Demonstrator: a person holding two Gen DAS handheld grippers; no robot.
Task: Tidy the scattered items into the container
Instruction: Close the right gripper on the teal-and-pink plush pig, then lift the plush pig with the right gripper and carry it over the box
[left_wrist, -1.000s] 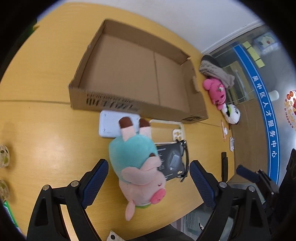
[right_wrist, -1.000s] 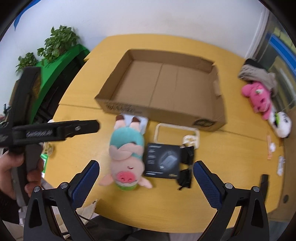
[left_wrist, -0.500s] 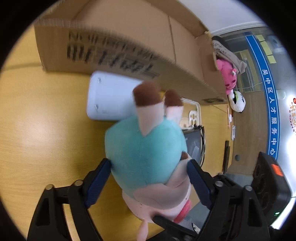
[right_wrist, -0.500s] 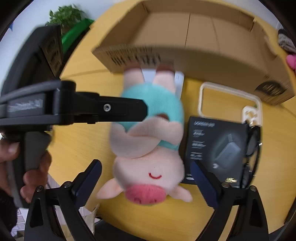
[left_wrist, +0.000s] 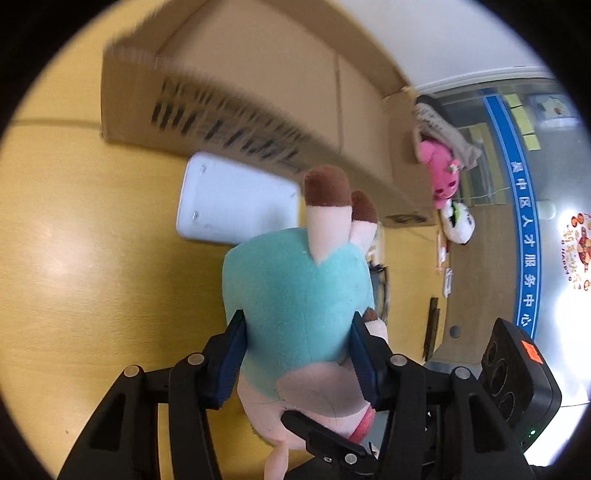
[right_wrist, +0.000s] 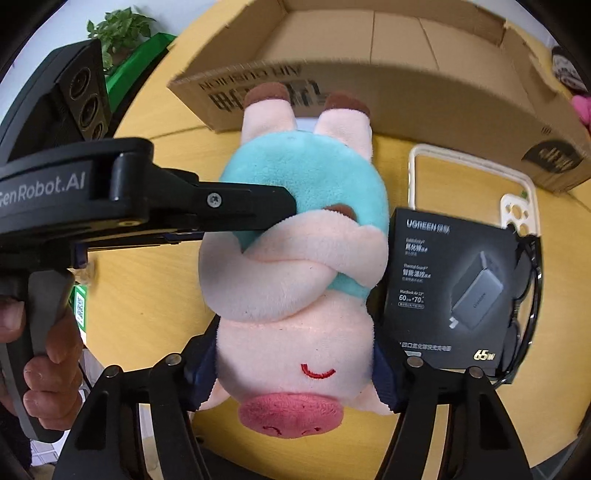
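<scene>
Both dropped onto plush pig — left gripper closing on body, right gripper on head.

A yellow wooden table stands by a white wall. Right of it, a glass partition carries a blue band. Potted plants sit on a green stand.

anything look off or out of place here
Only the clutter: the pig plush lies on its back beside the black charger box, outside the cardboard box. Both grippers, left and right, are closing on it. No damage or spills show.
</scene>
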